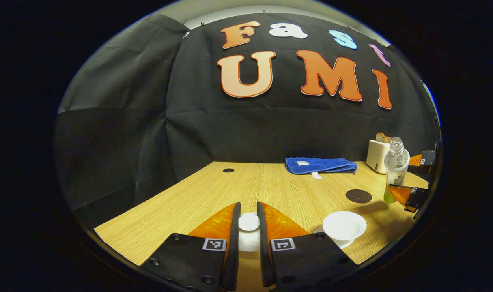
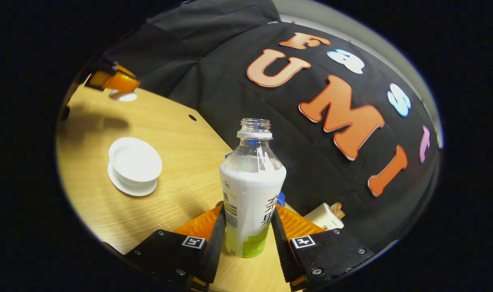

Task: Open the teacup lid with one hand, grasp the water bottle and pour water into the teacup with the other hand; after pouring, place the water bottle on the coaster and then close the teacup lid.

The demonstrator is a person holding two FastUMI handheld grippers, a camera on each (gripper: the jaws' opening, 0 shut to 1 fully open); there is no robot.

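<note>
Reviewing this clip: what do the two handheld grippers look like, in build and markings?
Both match: the left gripper and right gripper each have two black plate-like bodies studded with screws, and each plate carries a small square black-and-white tag. The fingers are flat, narrow blades with ribbed wedge-shaped backing. No cables or sleeves are visible.

From my remote seat, black cloth [image 1: 149, 121] walled the booth behind a light wooden table [image 1: 181, 198]. A folded blue towel [image 1: 320, 165] lay toward two o'clock, a white toaster [image 1: 378, 156] beyond it.
</note>
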